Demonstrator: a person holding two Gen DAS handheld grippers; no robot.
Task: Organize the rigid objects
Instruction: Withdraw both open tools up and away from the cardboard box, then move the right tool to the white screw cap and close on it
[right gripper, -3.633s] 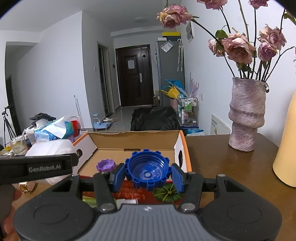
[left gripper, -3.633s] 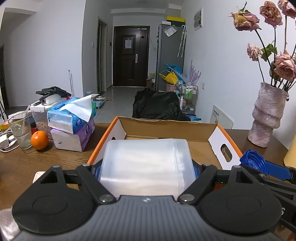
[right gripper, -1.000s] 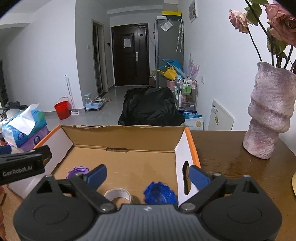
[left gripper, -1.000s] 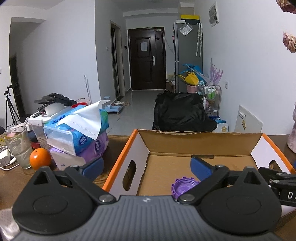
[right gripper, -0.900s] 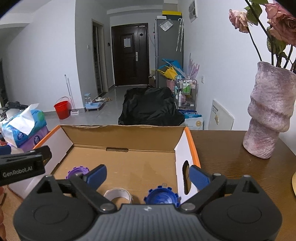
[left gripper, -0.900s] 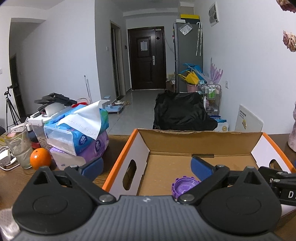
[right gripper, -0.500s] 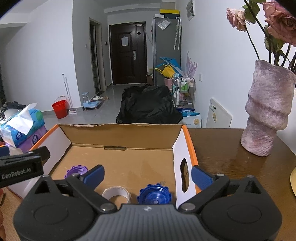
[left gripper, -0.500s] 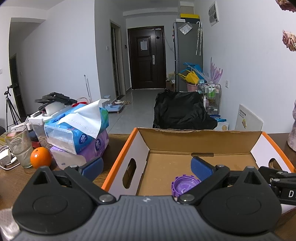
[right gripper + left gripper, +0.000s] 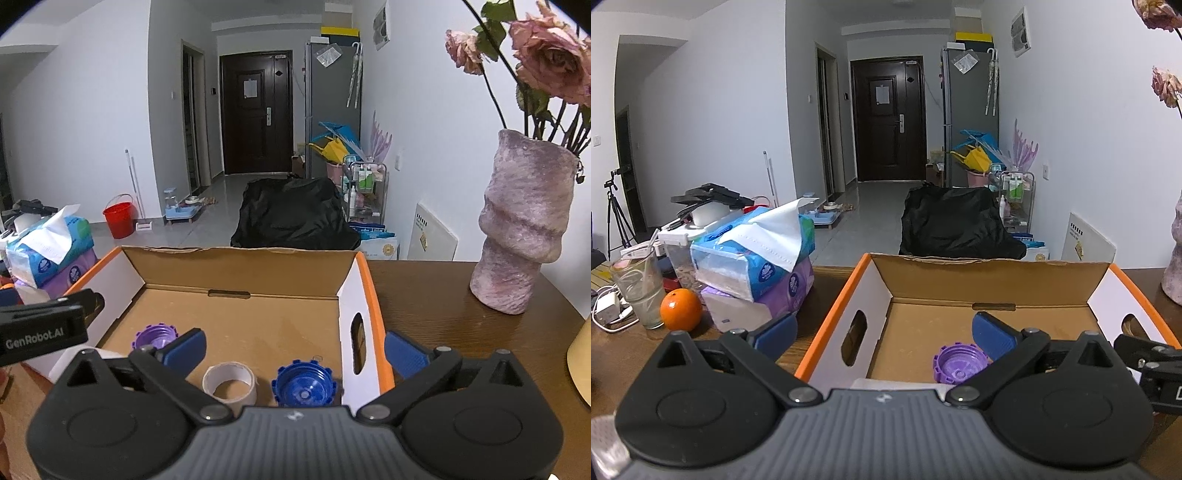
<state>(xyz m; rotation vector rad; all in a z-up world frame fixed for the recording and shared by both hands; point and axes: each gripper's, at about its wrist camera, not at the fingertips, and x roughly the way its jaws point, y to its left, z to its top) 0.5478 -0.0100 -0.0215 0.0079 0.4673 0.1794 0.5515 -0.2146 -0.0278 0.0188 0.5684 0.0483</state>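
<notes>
The right tool [image 9: 293, 341] has let go and hangs with jaws spread wide, the blue cap [image 9: 303, 384] now resting in the cardboard box [image 9: 364, 291] beside the tape roll [image 9: 229, 384], so that item looks stowed.

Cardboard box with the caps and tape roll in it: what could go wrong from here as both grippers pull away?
The right gripper is open, straddling the cardboard box side wall; withdrawing could snag and drag it. The left gripper straddles the opposite wall, same risk. A jolt might shift the blue cap, tape roll or purple cap.
</notes>
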